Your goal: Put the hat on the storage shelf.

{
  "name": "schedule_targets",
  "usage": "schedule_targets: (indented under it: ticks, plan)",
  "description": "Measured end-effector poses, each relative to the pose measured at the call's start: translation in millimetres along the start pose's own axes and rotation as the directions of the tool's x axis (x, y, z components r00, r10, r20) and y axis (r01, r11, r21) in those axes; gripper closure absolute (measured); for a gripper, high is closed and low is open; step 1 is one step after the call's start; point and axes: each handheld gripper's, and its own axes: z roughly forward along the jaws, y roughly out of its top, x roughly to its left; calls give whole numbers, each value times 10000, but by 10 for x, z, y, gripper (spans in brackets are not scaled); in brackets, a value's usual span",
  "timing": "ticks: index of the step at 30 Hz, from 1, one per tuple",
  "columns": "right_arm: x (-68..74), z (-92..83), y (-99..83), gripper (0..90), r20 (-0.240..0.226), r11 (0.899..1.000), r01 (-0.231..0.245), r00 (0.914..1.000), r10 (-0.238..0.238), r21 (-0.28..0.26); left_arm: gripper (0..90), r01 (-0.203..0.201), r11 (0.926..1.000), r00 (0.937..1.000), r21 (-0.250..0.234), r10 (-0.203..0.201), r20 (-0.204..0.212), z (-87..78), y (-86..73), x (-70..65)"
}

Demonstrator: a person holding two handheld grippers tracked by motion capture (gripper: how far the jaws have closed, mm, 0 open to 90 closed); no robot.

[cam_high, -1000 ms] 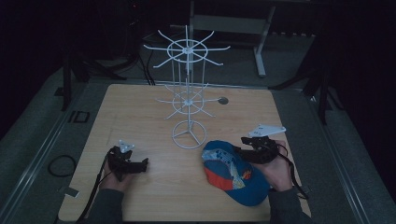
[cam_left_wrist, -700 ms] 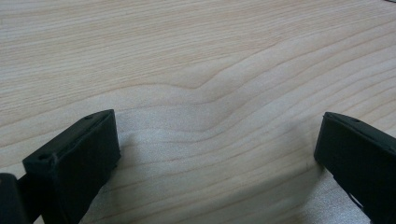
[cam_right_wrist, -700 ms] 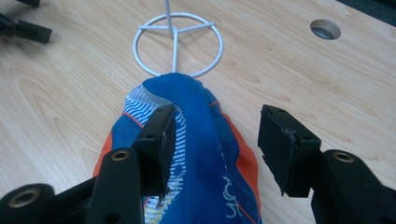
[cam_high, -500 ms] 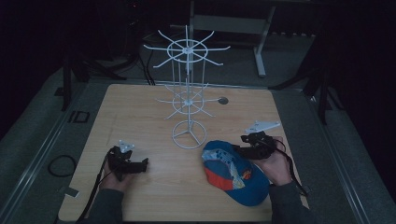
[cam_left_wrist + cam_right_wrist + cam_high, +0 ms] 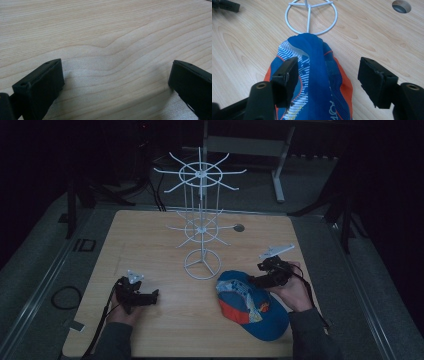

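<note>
On the near right of the table: the cap (image 5: pixel 252 304), blue with orange and white panels, lies flat on the wood, just near-right of the round foot of the white wire rack (image 5: pixel 201 232).
Right hand: it (image 5: pixel 291 287) comes in from the near edge, forearm pointing far, and holds the right tongs (image 5: pixel 252 281) low over the far right edge of the cap, pointing left.
Right tongs: in the right gripper view the tongs (image 5: pixel 328 75) stand wide apart and have just been opening. The raised blue fold of the cap (image 5: pixel 317 82) is between them; the left jaw is close against the fabric, the right jaw clearly apart, so nothing is clamped.
Left hand: it (image 5: pixel 125 307) rests at the near left of the table (image 5: pixel 150 235), well apart from the cap, wrist low.
Left tongs: the tongs (image 5: pixel 154 295) point right, level with the wood; in the left gripper view (image 5: pixel 116 80) the jaws are spread wide over bare wood and hold nothing.
</note>
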Motion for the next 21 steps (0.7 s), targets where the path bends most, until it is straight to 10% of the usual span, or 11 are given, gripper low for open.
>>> schedule_targets:
  ticks: [21]
  plan:
    - [-2,248,39,286,-327,9961,251,9992,-224,851,2,-17,10000,10000,-8,17,-7,0,0,1]
